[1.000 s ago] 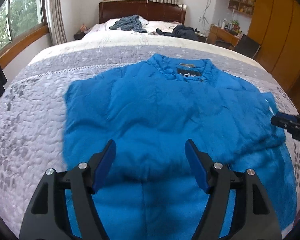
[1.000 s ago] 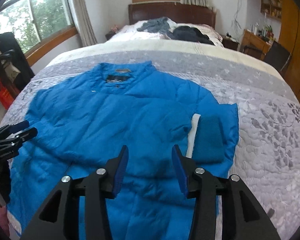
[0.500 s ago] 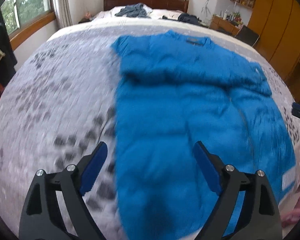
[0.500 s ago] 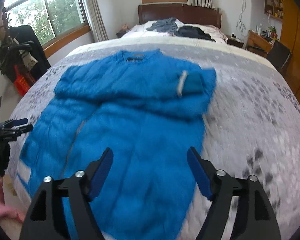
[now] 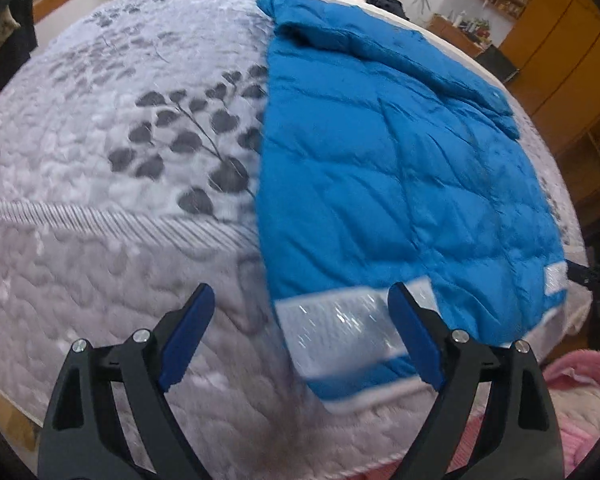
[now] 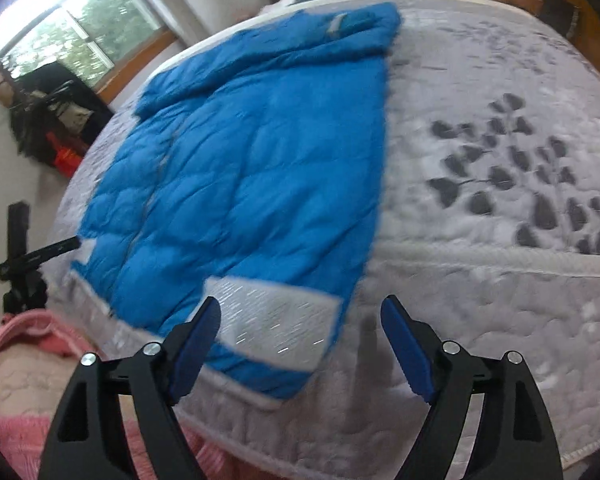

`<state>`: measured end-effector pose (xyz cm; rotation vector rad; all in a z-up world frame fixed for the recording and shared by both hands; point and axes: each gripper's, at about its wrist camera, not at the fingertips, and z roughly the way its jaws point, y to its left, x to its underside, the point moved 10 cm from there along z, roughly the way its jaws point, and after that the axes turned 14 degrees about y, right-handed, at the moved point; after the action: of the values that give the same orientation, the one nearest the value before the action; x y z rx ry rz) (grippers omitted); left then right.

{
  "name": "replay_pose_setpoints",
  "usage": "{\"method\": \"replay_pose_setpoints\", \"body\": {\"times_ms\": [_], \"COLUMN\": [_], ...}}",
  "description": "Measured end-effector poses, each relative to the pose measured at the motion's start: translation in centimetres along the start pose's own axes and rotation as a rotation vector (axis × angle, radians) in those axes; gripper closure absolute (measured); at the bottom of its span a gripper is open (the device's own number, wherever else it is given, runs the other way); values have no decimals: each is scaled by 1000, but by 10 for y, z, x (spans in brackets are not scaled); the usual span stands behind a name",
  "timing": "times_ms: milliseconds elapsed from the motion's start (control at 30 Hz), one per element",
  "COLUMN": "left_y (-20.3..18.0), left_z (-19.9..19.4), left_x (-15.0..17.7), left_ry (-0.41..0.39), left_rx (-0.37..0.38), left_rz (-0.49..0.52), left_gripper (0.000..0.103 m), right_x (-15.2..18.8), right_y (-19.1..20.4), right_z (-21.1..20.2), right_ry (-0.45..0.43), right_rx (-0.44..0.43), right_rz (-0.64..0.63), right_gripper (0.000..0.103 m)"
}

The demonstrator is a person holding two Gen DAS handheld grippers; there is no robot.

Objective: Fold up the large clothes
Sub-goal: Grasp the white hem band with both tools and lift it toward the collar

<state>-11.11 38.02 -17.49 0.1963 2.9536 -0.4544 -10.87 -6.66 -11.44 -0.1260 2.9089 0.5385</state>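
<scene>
A wide bed under a grey-white quilted coverlet (image 5: pixel 112 184) with dark leaf prints is carrying a puffy blue quilted down jacket (image 5: pixel 380 168), lying flat with its sleeves folded across the chest. A shiny silver-white band (image 5: pixel 340 328) is crossing the hem near the bed's foot edge. A fuzzy pink blanket (image 6: pixel 24 364) is lying below. The left gripper (image 5: pixel 300 340) and right gripper (image 6: pixel 300 348) are hovering over the hem corners, jaws spread wide and holding nothing.

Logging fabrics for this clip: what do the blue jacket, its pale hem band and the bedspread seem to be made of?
Blue jacket: apparently a smooth synthetic shell, puffy and stitched in panels. Hem band: silvery, glinting, perhaps reflective. Bedspread: matte quilted fabric with a grey leaf print.
</scene>
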Motion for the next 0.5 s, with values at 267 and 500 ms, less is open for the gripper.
{"method": "replay_pose_setpoints", "body": {"times_ms": [267,500], "left_y": [-27,-23], "left_z": [15,10], "left_x": [14,7], "left_ry": [44,27], "left_rx": [53,83], "left_rz": [69,37], "left_gripper": [19,57], "right_x": [4,3], "right_y": [19,22], "right_z": [25,15], "right_ry": [73,34], "right_rx": [31,16], "right_rz": [-89,-118], "right_gripper": [39,65]}}
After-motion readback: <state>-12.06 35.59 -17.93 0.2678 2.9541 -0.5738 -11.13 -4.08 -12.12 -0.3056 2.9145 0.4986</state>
